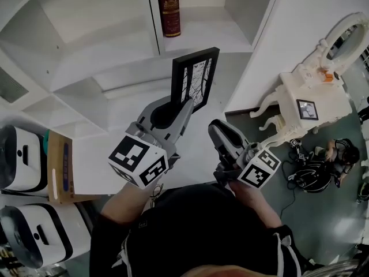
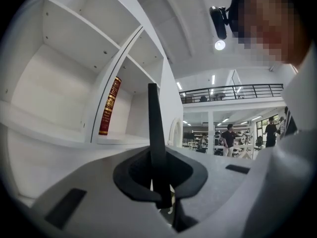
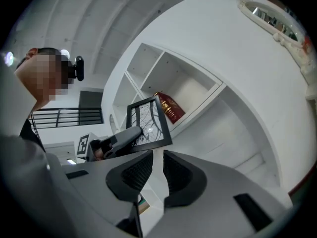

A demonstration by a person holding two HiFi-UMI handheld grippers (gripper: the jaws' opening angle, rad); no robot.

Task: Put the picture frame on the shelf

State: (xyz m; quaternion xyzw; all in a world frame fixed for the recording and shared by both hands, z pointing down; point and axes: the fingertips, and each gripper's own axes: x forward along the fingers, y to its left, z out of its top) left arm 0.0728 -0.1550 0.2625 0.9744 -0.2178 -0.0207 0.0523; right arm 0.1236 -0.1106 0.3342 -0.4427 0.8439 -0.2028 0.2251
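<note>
Near: person's black top (image 1: 196, 235), then a b/w marker cube on each gripper; bodies matte grey plastic w/ smooth curved shells.

L gripper (image 1: 185, 104): jaws clenched on the picture frame (image 1: 196, 77). Dark rubbery pads pinch its lower edge. In the left gripper view the frame shows edge-on, a thin black slat standing upright out of the pads. Frame is rectangular w/ flat black moulding around a b/w branch print, one glint on the face.

R gripper (image 1: 218, 130): released. Ribbed dark pads stand apart w/ a narrow gap and nothing in it. It sits just beside the L gripper, below and right of the frame, not touching it.

Frame is held up in front of the shelf (image 1: 109, 56), which has white, smooth, boxy bays. It is below and right of a dark red book (image 1: 168, 7) w/ gilt spine, standing upright in a bay.

Far R, on the floor: ornate white table (image 1: 323, 88) w/ curled legs.
</note>
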